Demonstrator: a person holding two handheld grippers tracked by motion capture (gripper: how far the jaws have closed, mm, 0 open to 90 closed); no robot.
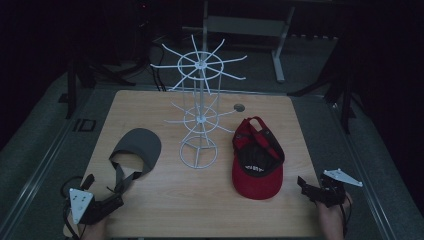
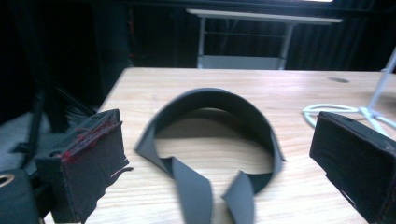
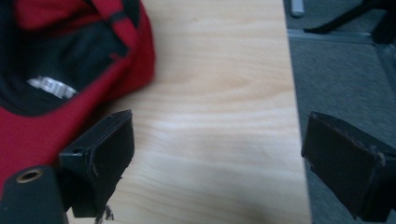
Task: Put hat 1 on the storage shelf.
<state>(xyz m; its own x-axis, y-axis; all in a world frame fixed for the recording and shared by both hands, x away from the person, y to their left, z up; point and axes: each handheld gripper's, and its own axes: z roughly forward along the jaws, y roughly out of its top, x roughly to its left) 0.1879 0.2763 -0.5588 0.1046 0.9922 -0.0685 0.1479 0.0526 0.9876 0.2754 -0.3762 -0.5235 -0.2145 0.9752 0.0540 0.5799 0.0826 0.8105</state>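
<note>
L gripper (image 1: 116, 196) sits at the near-left edge of the table (image 1: 165, 200), jaws wide apart, nothing between them. Just ahead of it lies the grey visor (image 1: 137, 150), flat on the wood, brim away from the person, straps trailing back toward the gripper. In the left gripper view the visor (image 2: 212, 135) stands as an arch btwn the two jaws but farther out, w/ its two strap ends loose on the table nearest the camera; pads aren't touching it.

R gripper (image 1: 306, 186) is at the near-right corner, over the table edge, jaws also spread wide & empty. Red cap (image 1: 257, 160) lies upside down just to its left, near but apart, black lining up, back strap pointing to the far side. In the right gripper view the cap (image 3: 56, 112) takes the upper left, a white label showing inside; one jaw is near its red brim, can't tell if it touches. The other jaw hangs past the table edge over grey floor.

White wire rack (image 1: 200, 115) stands upright mid-table, btwn visor & cap, hooks bare. Small round hole (image 1: 239, 107) in the tabletop behind the cap.
</note>
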